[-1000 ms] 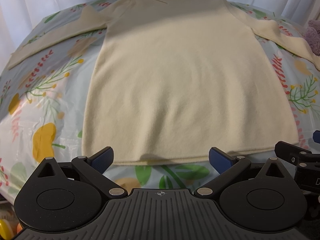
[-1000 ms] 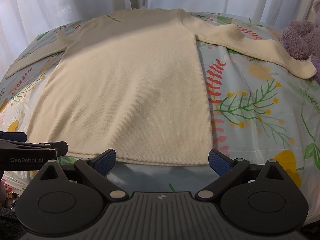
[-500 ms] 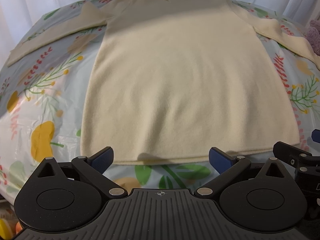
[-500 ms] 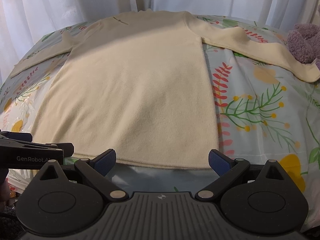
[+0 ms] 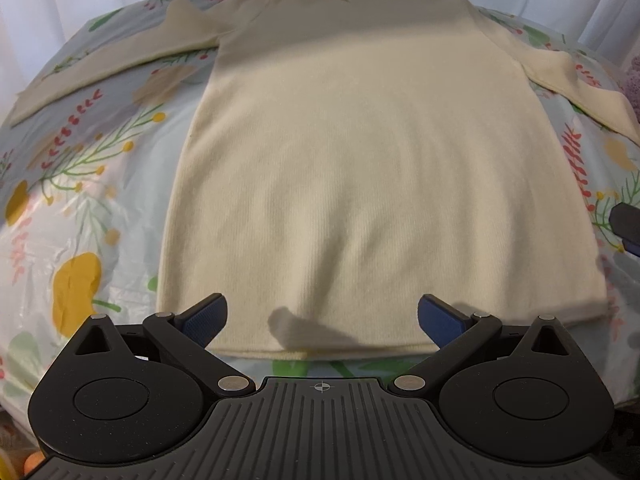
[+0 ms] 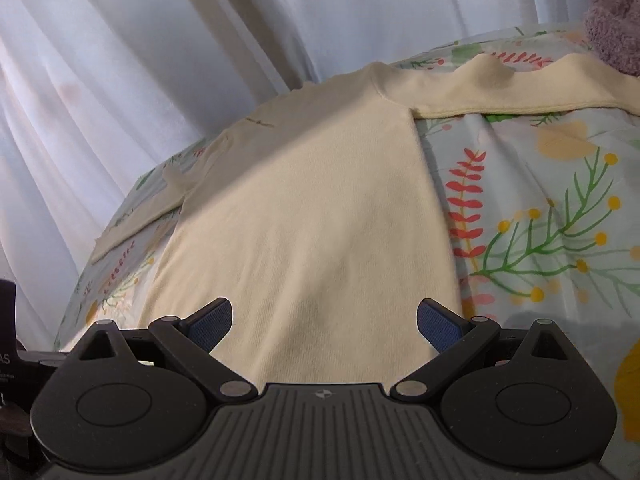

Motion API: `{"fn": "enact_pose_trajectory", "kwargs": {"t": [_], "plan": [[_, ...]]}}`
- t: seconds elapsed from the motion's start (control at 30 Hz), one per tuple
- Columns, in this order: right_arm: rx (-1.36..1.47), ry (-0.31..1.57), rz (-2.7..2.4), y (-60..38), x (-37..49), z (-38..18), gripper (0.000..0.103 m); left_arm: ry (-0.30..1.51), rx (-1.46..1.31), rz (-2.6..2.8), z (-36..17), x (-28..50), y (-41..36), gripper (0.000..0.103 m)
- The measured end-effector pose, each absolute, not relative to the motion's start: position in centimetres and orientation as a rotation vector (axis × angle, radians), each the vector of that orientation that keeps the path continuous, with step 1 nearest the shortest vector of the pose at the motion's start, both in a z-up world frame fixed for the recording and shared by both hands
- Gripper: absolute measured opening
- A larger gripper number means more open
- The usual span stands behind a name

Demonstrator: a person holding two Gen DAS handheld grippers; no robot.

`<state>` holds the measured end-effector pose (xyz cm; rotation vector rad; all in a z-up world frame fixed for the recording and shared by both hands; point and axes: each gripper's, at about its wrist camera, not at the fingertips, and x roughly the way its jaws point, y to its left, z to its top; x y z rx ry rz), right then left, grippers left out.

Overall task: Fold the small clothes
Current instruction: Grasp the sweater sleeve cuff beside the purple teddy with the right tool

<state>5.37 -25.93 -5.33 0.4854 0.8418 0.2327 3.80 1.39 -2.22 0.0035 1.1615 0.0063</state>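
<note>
Both tools advanced over sweater (image 5: pixel 380 184) hem, fingers spread, nothing pinched

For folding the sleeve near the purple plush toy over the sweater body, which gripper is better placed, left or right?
Probably the right gripper. It is open over the sweater near that edge, with the sleeve straight ahead. The left gripper, also open, sits at the middle of the hem.

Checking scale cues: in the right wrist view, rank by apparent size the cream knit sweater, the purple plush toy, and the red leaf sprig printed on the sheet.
1. Cream knit sweater
2. Purple plush toy, cut off by the frame
3. Red leaf sprig, unsure against the toy
</note>
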Motion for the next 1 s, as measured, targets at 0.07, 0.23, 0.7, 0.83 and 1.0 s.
{"fn": "enact_pose_trajectory", "kwargs": {"t": [0.07,0.23,0.7,0.83,1.0], "plan": [[0.535,0.789,0.121,-30.1,7.2,-5.3,0.099,1.139,0.002,0.03,-2.2,5.0,1.5,0.103],[0.597,0.641,-0.304,-42.1,10.9,-5.8,0.088,1.097,-0.03,0.074,-2.5,8.4,1.3,0.103],[0.835,0.557,-0.597,-59.9,16.5,-12.6,0.012,1.114,-0.12,0.208,-5.4,12.8,1.0,0.103],[0.766,0.565,-0.587,-59.4,17.4,-13.0,0.007,1.108,-0.108,0.204,-5.5,13.1,1.0,0.103],[0.653,0.498,-0.594,-57.4,17.5,-10.5,0.006,1.114,-0.11,0.175,-5.6,13.4,1.5,0.103]]}}
